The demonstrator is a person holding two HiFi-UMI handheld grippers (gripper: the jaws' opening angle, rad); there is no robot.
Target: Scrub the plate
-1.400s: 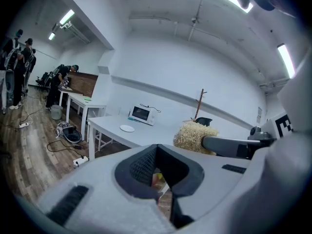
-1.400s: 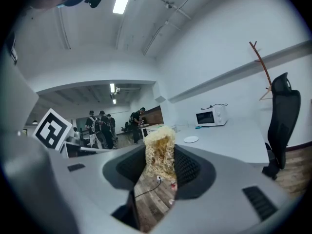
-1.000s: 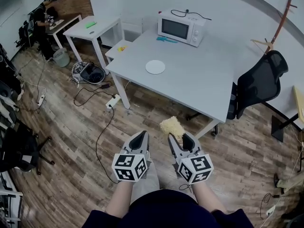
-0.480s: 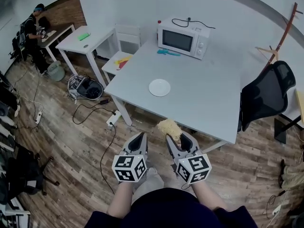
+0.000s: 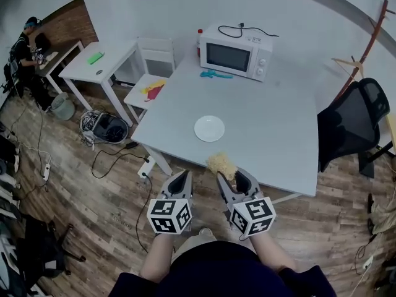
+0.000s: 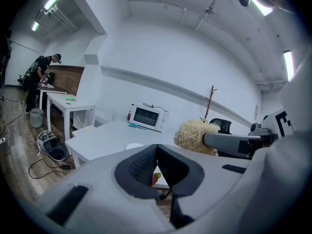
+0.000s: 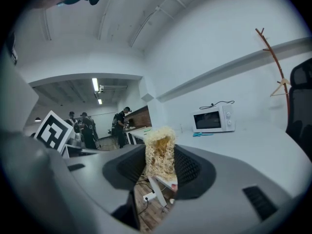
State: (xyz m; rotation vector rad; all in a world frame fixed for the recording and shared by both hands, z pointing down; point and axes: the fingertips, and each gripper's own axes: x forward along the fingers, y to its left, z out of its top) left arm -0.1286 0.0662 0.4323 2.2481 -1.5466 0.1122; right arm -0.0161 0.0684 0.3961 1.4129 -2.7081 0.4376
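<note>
A white round plate (image 5: 209,129) lies on the big pale table (image 5: 272,141), near its front edge; it also shows small in the left gripper view (image 6: 134,146). My right gripper (image 5: 233,178) is shut on a yellowish fibrous scrubber (image 5: 221,164), whose strands fill the gap between the jaws (image 7: 160,152). It is held just short of the table's near edge, a good way from the plate. Beside it, my left gripper (image 5: 180,177) is shut with nothing in it, its pads meeting (image 6: 157,152). Both point toward the table.
At the table's back stand a white microwave (image 5: 236,51), a red bottle (image 5: 199,34) and a teal item (image 5: 216,74). A black office chair (image 5: 352,125) stands right. Left are a small white table (image 5: 102,64), a white chair (image 5: 150,73), floor cables (image 5: 117,159) and a person (image 5: 25,45).
The table and plate have come nearer and lower in the head view as I walked toward them. Both grippers keep their pose, the scrubber still in the right one.
</note>
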